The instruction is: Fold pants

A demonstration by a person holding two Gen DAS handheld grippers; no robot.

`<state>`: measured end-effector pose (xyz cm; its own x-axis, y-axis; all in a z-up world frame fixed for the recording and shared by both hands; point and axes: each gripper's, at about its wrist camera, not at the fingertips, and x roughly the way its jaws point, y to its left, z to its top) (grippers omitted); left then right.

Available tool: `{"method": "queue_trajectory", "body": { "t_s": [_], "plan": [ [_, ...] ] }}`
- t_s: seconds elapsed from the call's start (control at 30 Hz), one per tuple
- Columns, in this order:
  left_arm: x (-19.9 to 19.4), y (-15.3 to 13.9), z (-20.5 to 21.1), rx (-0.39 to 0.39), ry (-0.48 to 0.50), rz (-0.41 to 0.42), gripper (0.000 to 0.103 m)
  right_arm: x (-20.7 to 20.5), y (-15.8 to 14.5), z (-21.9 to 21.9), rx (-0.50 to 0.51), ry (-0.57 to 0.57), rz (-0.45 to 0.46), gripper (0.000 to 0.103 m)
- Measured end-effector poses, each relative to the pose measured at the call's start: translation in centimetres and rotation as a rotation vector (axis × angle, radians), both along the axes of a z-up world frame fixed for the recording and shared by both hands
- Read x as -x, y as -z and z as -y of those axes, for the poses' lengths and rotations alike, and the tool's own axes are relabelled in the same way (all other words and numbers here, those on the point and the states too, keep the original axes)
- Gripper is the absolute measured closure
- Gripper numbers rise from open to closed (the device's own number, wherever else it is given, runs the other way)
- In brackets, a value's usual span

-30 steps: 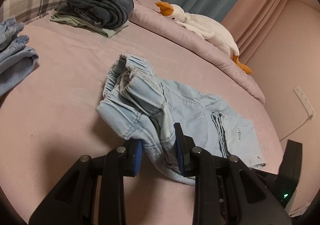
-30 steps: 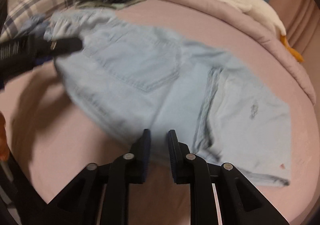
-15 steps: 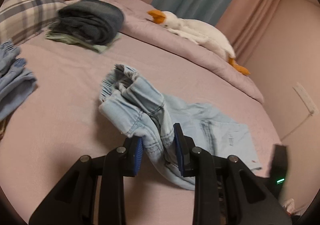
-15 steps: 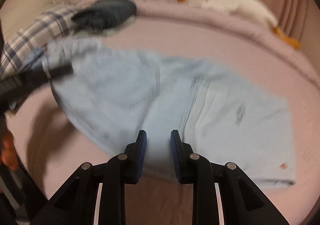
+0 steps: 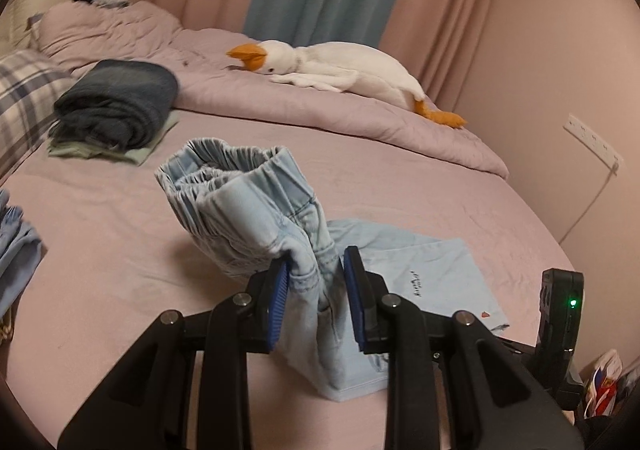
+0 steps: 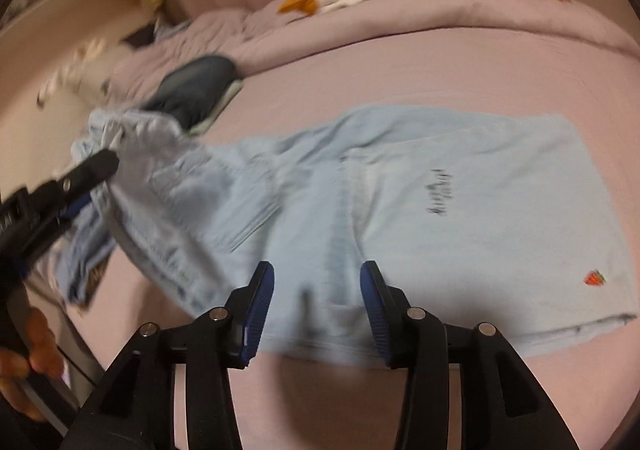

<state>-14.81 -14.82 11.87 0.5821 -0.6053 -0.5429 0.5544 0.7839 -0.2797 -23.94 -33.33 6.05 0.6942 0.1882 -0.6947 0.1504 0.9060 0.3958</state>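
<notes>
The left tool (image 5: 314, 286) points down and forward over the bed (image 5: 100, 250), its blue pads closing on a bunched fold of the light blue pants (image 5: 256, 209) near the waistband, which it holds lifted off the bed with the elastic top standing upright. The right tool (image 6: 316, 306) tilts down over the lower edge of the same pants (image 6: 460, 217); its jaws are opening, set apart with blurred fabric lying below and between them, and the pads do not press on it. The left wrist view shows the raised waistband, a stack of dark folded clothes (image 5: 116, 105) on a pale green piece, a white plush goose (image 5: 340, 69) on the rumpled quilt, a plaid pillow (image 5: 24, 89), more blue denim (image 5: 16, 250) at the left edge, and a wall socket (image 5: 592, 139) with a cord. The right wrist view, smeared by motion, shows the legs spread flat on the bed, with a small printed mark and a red patch near the hem, and the left tool (image 6: 86, 179) reaching in from the left with a hand (image 6: 24, 362) behind it. Bare pink sheet lies open beyond the pants towards the quilt, and in front of the right tool.
</notes>
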Motion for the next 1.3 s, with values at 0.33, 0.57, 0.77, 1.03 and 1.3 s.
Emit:
{"method": "queue_trajectory", "body": {
  "t_s": [0.33,0.57,0.77,1.03,1.3],
  "plan": [
    [1.1,0.7,6.0,-0.031,0.152,-0.013,0.078,3.3,2.3,6.5,-0.338,0.106,0.084,0.047],
    [1.8,4.0,10.1,-0.083,0.276,-0.097,0.051,2.0,4.6,11.0,-0.795,0.146,0.218,0.033],
    [1.4,5.2,5.7,-0.06,0.213,-0.157,0.05,-0.4,5.4,11.1,-0.835,0.157,0.115,0.033],
    [0.7,5.9,-1.4,0.012,0.053,-0.221,0.042,-5.2,1.9,7.6,-0.514,0.178,-0.093,0.033],
    [0.5,7.0,-4.7,0.045,-0.016,-0.273,0.042,-8.8,3.4,6.0,-0.548,0.092,-0.098,0.033]
  ]
}}
